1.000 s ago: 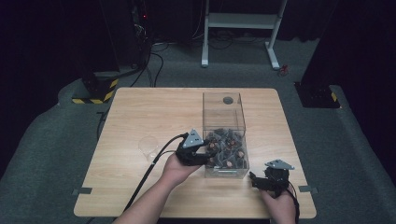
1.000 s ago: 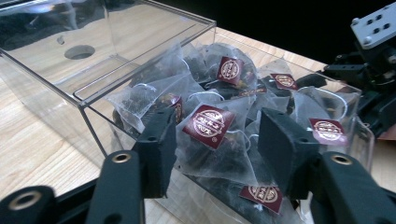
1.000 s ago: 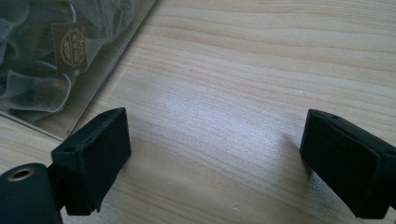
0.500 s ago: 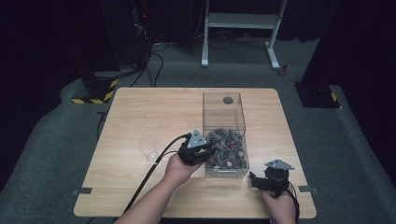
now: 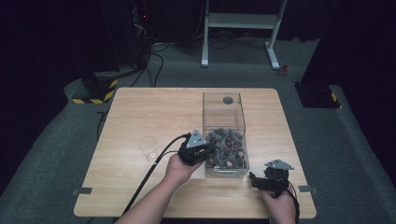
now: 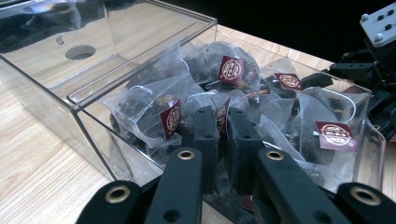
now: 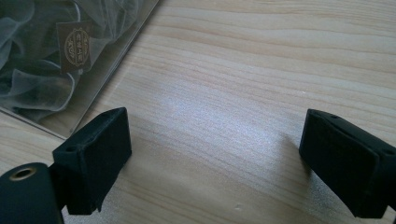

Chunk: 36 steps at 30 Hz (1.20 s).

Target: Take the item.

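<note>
High view looks down the table; both gripper views sit close, apparently sharing the clear box.

I see a clear plastic box standing on the wooden table, right of centre, long and open at the top, one wall bearing a round hole. Its near half is heaped with translucent mesh tea bags holding dark leaves, each carrying a small maroon paper tag with gold print. The far half is empty. In my right gripper view, a box corner with one tagged bag sits upper left.
</note>
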Motion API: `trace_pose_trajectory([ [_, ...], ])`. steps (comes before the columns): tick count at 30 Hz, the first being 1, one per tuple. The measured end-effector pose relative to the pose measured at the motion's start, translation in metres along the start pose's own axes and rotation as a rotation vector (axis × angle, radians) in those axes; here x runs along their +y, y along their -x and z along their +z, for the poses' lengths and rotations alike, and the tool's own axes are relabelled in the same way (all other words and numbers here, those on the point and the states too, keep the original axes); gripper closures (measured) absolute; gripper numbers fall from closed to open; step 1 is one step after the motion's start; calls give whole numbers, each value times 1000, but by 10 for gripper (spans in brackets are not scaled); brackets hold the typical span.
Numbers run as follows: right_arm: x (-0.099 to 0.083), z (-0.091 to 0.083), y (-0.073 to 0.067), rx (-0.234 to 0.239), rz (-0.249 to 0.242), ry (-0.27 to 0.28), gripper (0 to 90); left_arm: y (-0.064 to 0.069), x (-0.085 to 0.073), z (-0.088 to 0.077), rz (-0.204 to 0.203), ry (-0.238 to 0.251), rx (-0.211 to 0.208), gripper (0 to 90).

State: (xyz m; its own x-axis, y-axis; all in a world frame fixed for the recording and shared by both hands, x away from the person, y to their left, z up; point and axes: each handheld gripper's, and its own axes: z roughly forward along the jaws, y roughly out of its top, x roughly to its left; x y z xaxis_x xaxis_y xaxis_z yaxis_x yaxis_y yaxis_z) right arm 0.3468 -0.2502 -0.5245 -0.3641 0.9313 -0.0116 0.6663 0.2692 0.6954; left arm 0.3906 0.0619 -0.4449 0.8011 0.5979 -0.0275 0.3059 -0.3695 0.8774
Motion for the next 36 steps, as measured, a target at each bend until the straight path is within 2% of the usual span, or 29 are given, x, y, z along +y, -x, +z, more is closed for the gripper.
trace_pose_trajectory([
  [12,0,0,-1,5,0,1,89,1,1,-10,-9,22,11,855],
  [19,0,0,-1,5,0,1,89,-1,2,-18,-21,59,13,859],
  [30,0,0,-1,5,0,1,89,1,5,-18,-27,87,3,862],
  [36,0,0,-1,5,0,1,89,-1,7,-24,-24,106,10,862],
])
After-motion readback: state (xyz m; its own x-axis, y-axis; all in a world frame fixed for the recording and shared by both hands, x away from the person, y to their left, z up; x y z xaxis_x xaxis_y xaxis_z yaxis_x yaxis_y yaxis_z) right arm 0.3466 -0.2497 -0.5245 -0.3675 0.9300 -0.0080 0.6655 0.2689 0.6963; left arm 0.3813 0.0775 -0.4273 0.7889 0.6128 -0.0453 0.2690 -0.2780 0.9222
